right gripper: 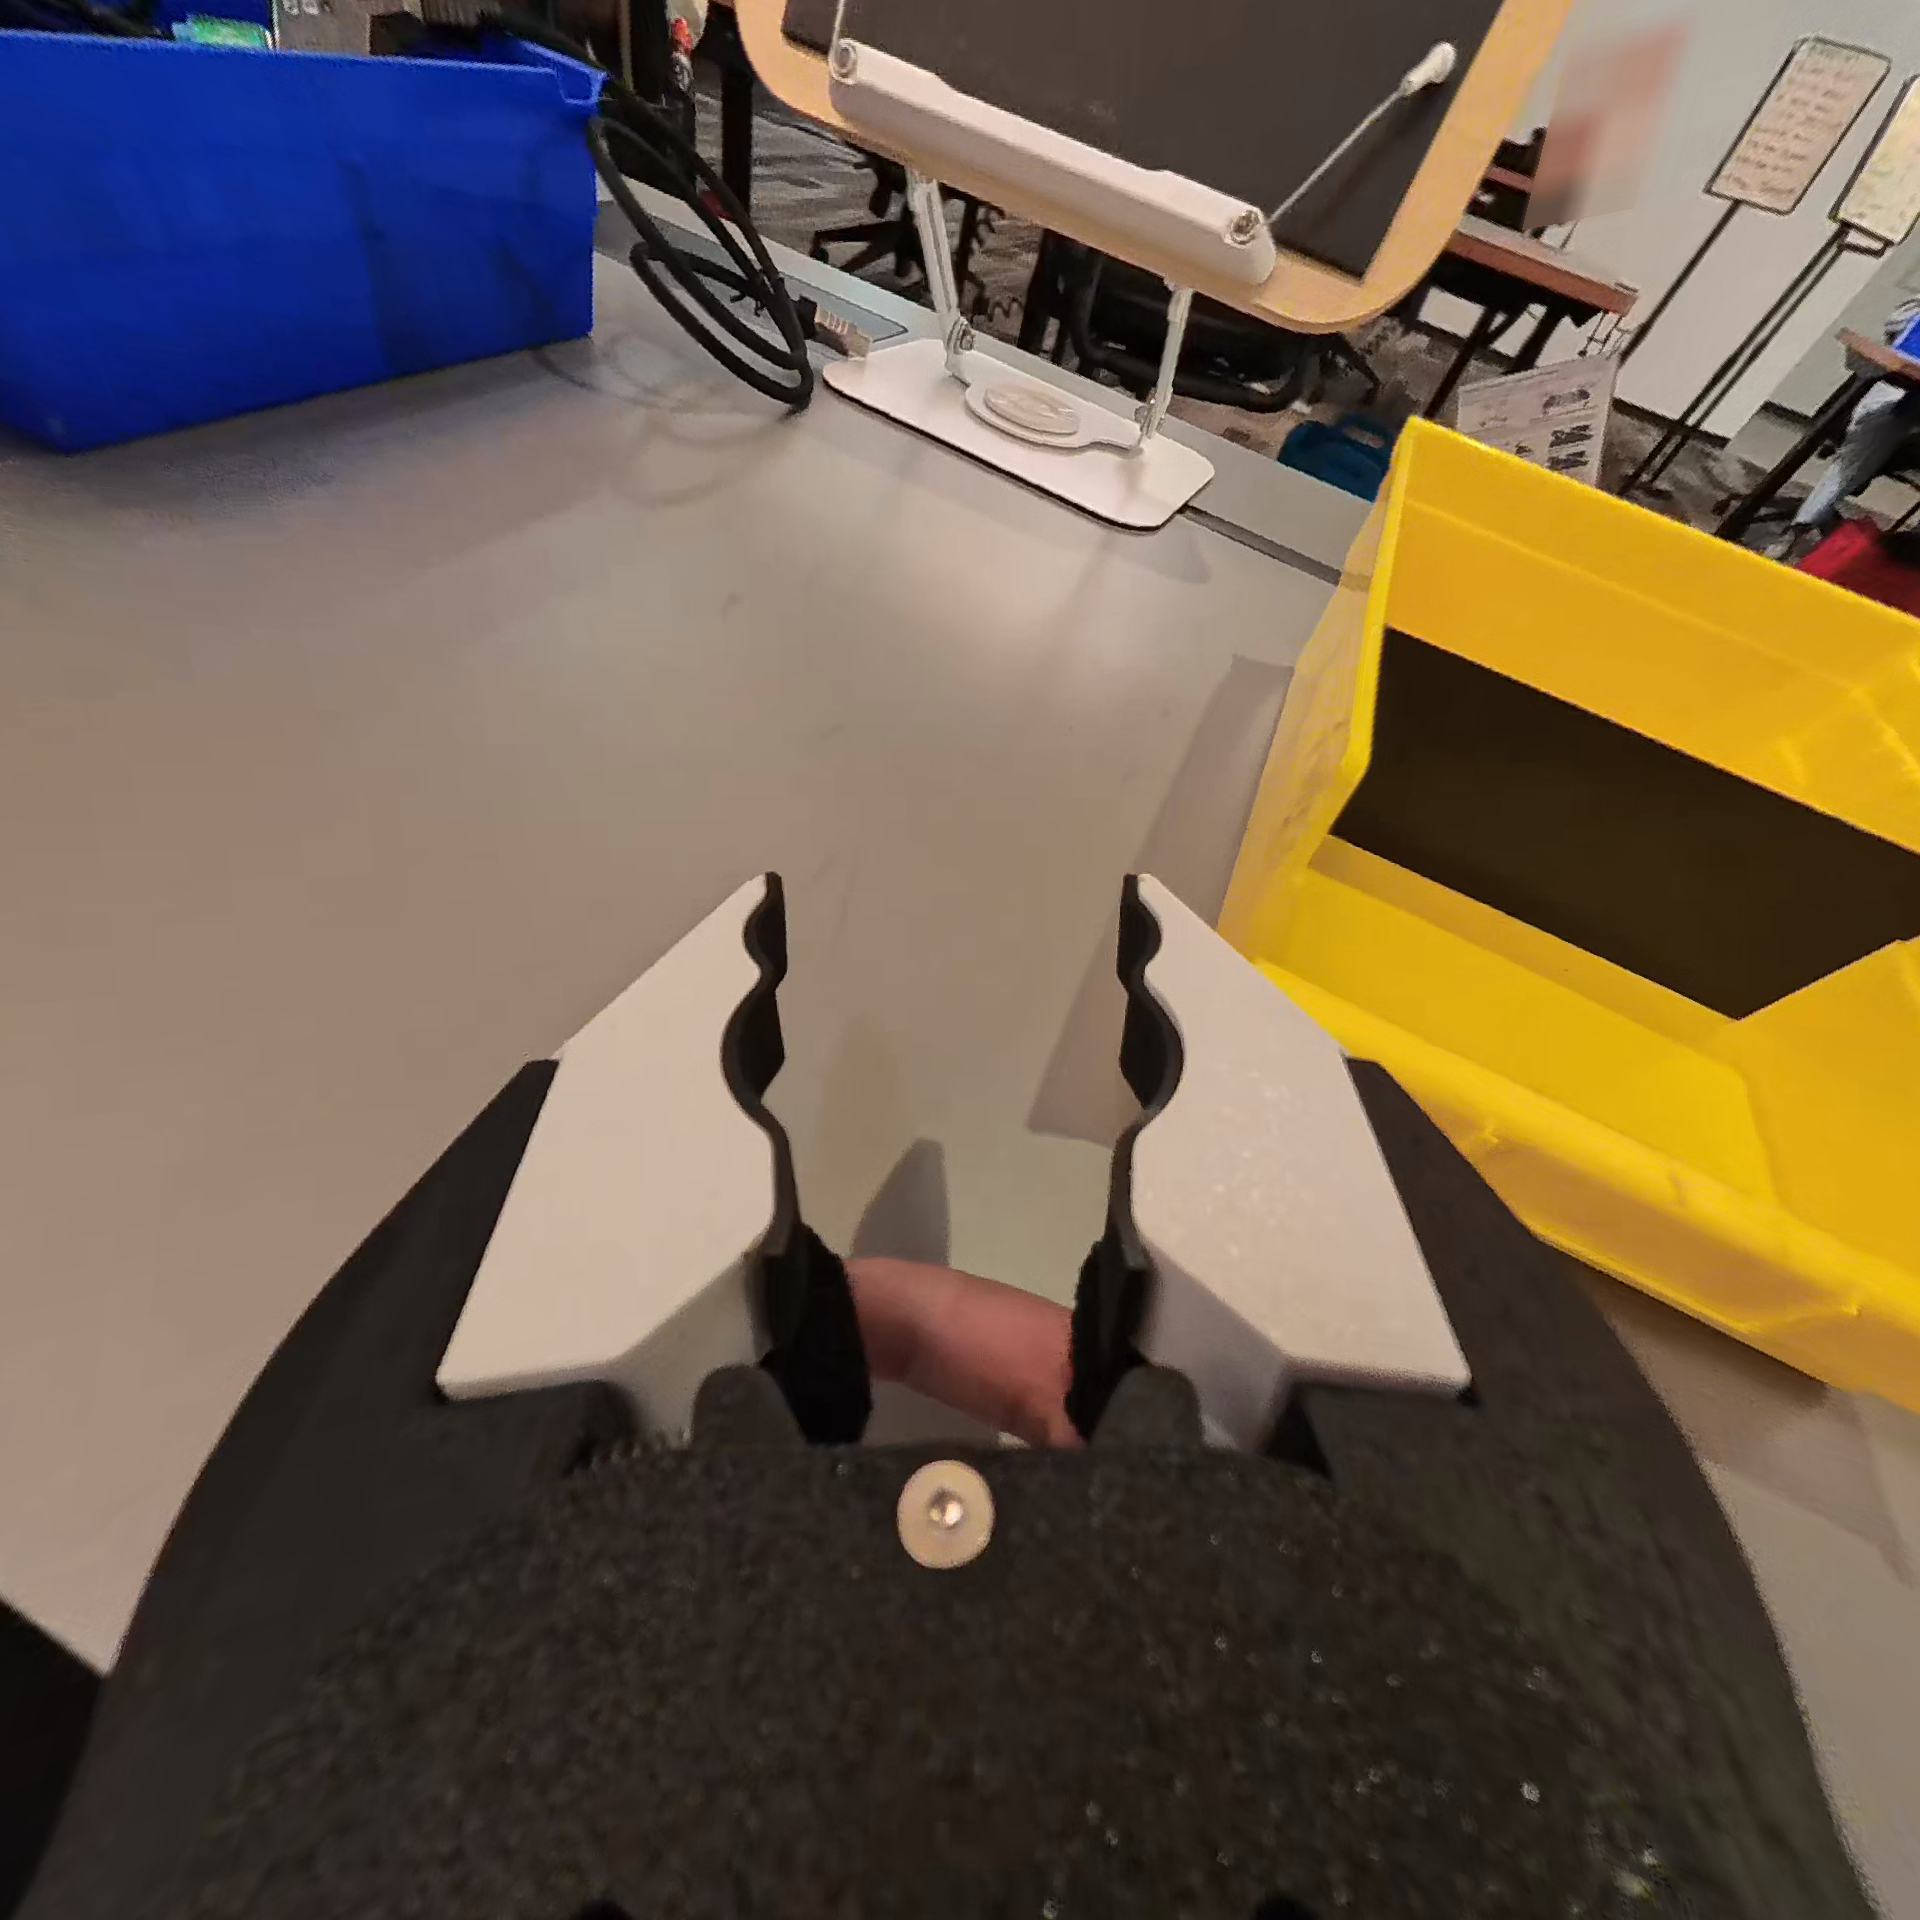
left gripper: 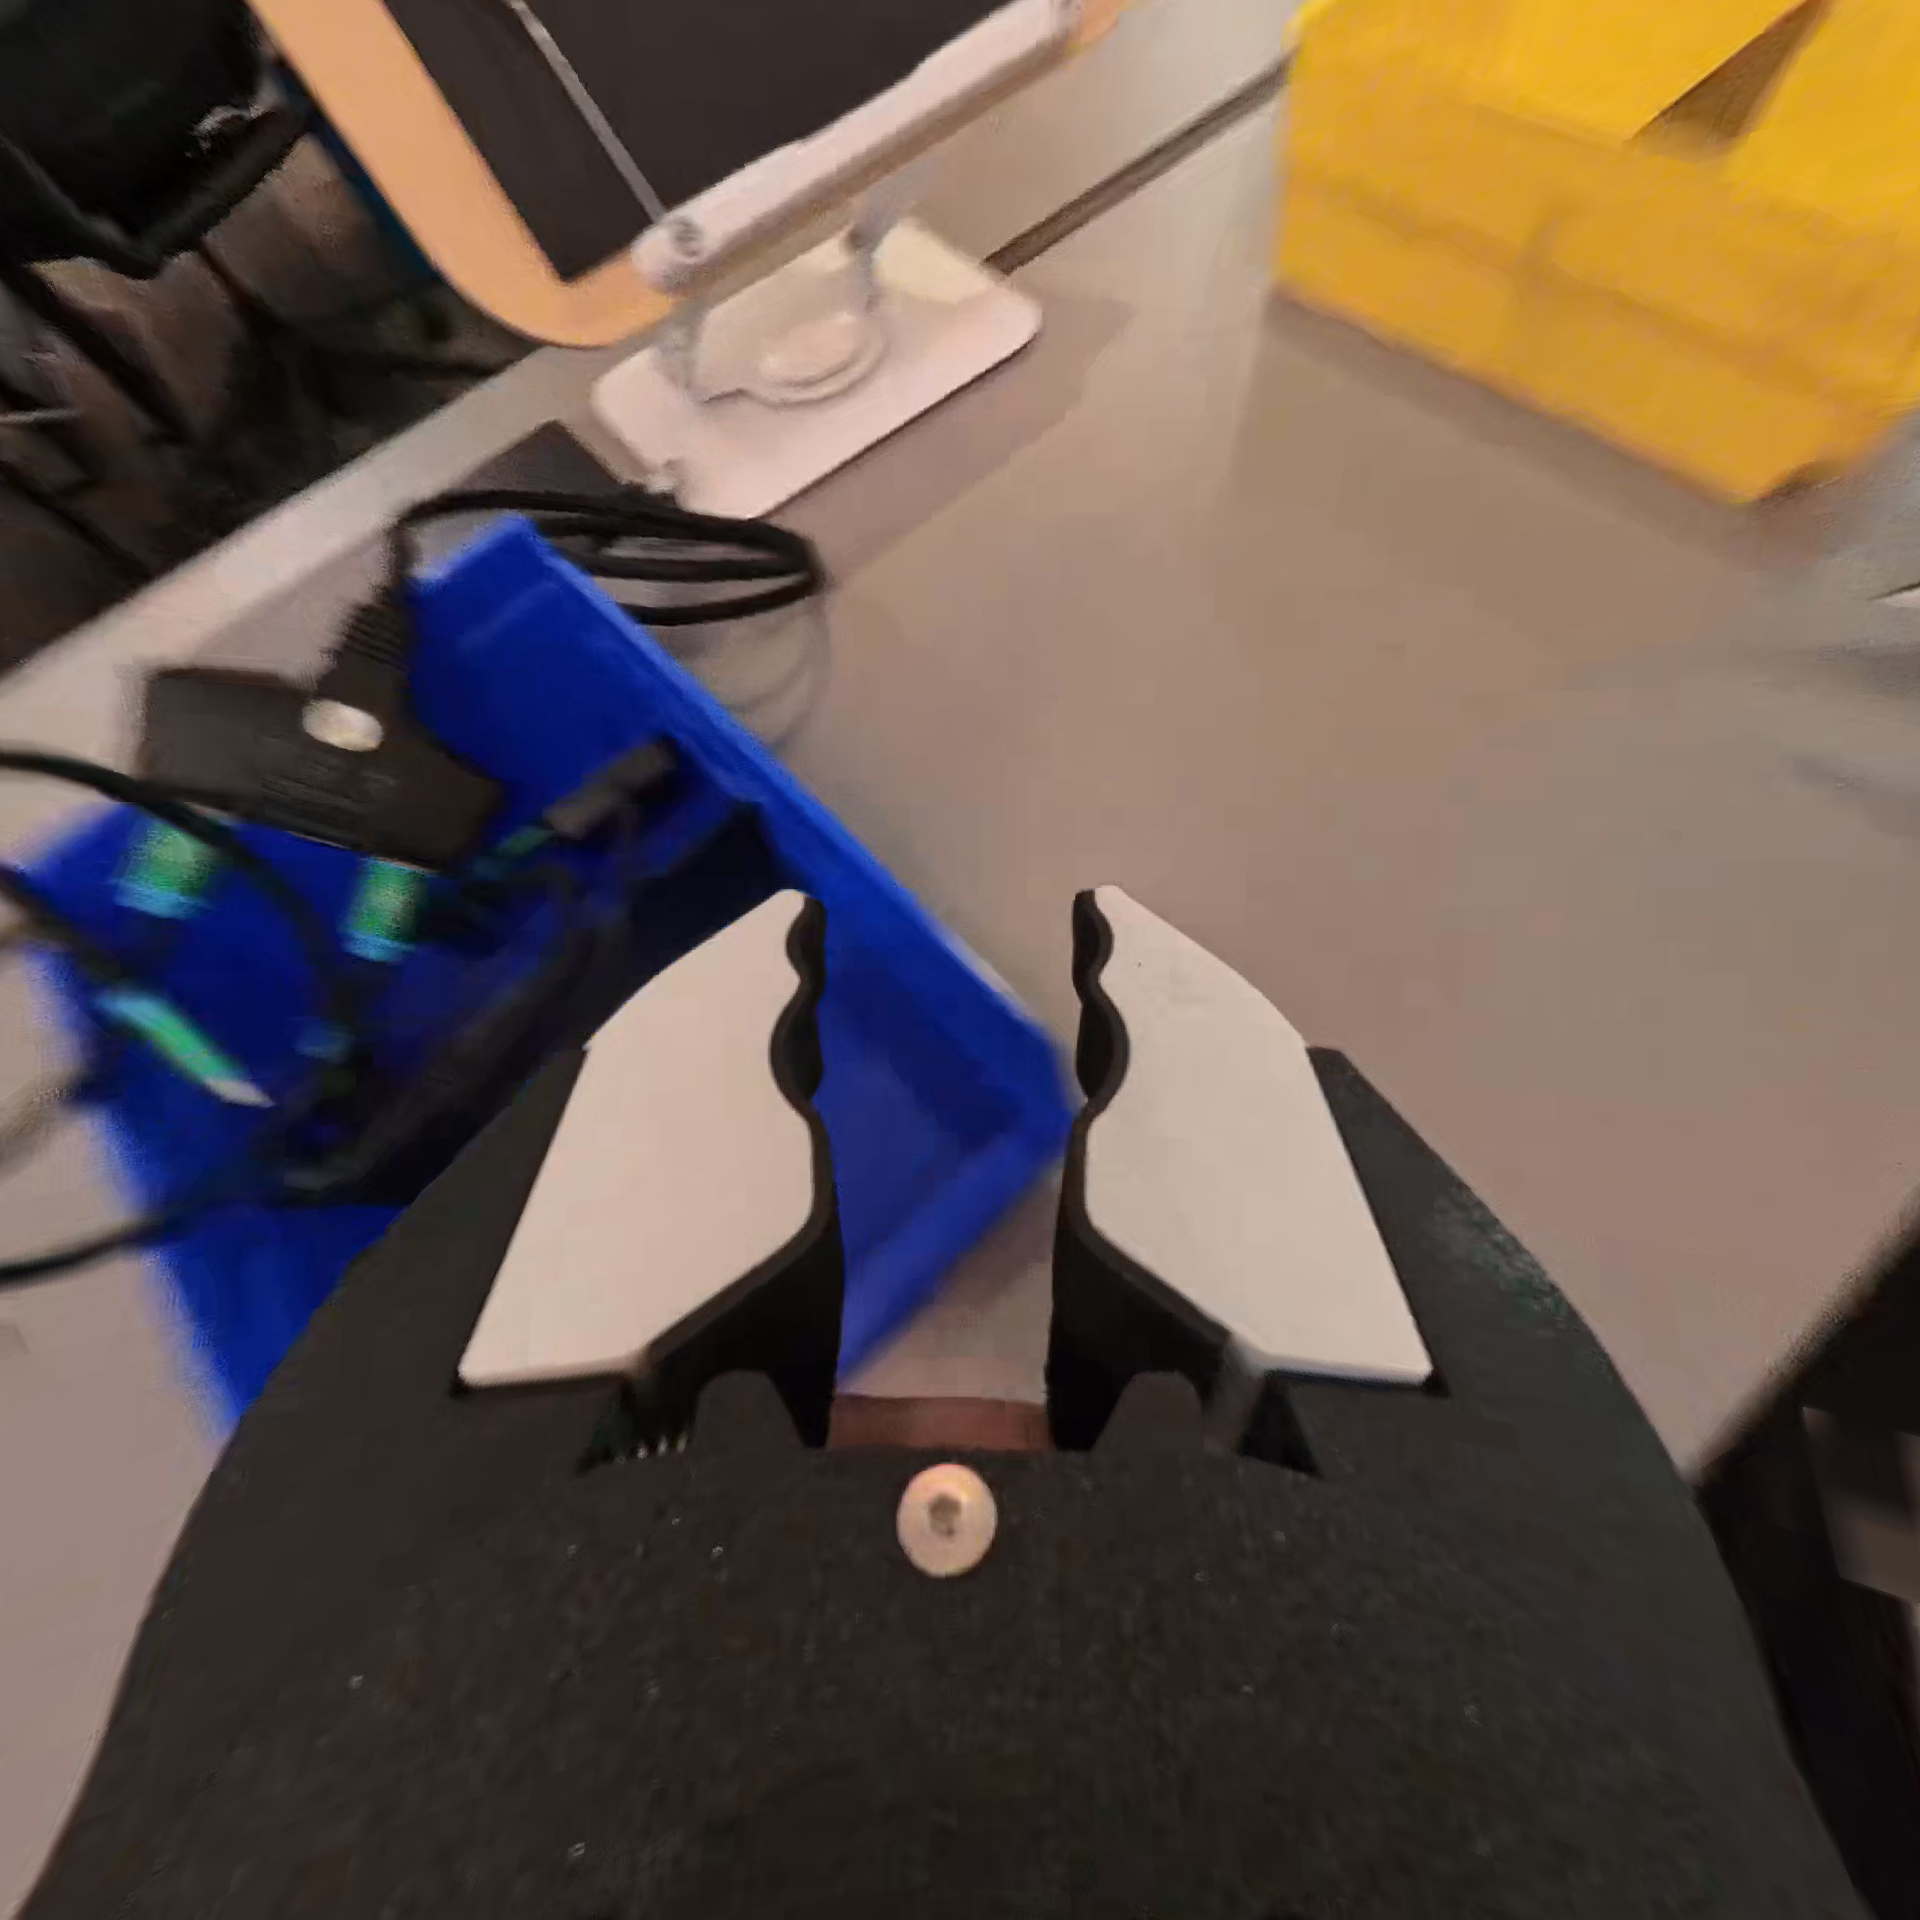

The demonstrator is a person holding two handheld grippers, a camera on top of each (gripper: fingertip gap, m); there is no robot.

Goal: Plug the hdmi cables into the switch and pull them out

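Between the fingers of the left claw point(left gripper: 945, 914) a gap stands wide, with nothing held; the claw hangs over the near corner of the blue bin point(left gripper: 914, 1049). Inside that bin lie the black switch point(left gripper: 312, 774) and the black cables point(left gripper: 312, 1039), blurred. The right claw point(right gripper: 951, 894) is likewise spread and empty above the grey desk point(right gripper: 520, 727), beside the yellow bin point(right gripper: 1558, 1174).

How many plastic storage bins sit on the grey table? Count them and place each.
2. A blue plastic storage bin sits at the table's far left holding black cables; a yellow plastic storage bin sits on the right. None seems hidden.
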